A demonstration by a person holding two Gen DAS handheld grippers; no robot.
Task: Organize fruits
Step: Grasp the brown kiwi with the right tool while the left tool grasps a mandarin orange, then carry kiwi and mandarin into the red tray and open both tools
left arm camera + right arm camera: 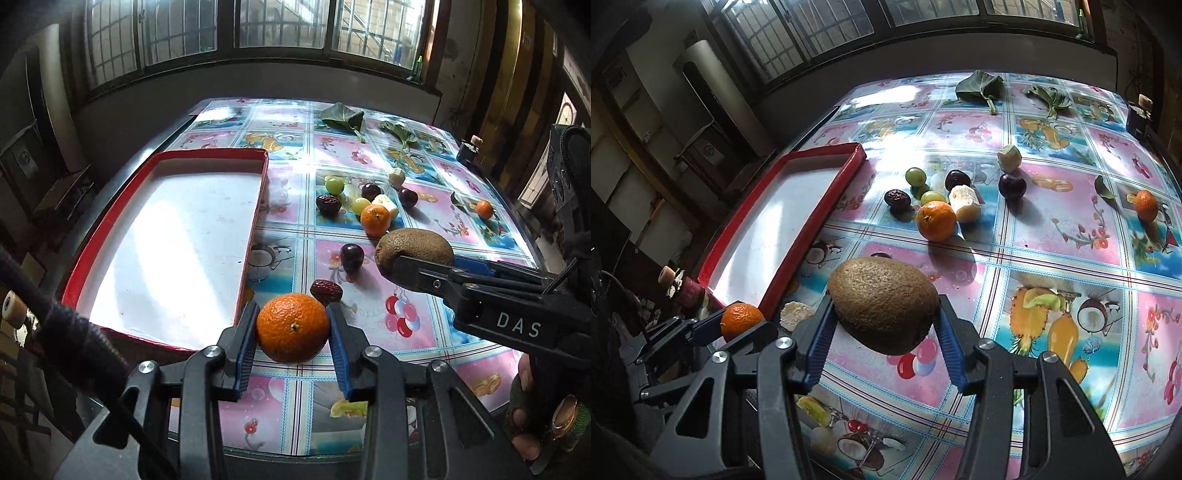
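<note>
My left gripper [292,325] is shut on an orange mandarin [293,327], held just above the table beside the near right corner of the red tray [255,221], whose white floor is bare. My right gripper [884,314] is shut on a brown kiwi [882,304], lifted over the tablecloth; the kiwi [413,251] and right gripper also show in the left wrist view. The held mandarin [740,319] shows at lower left of the right wrist view. On the table lie another mandarin [936,220], green grapes [916,176], dark plums [1012,186], a red date [327,291] and a small mandarin [1146,204].
White fruit chunks [965,203] lie among the pile and one [793,314] near the tray corner. Green leaves [979,86] rest at the far edge. A small dark bottle [1139,118] stands at the far right corner. A person's hand [532,413] holds the right gripper.
</note>
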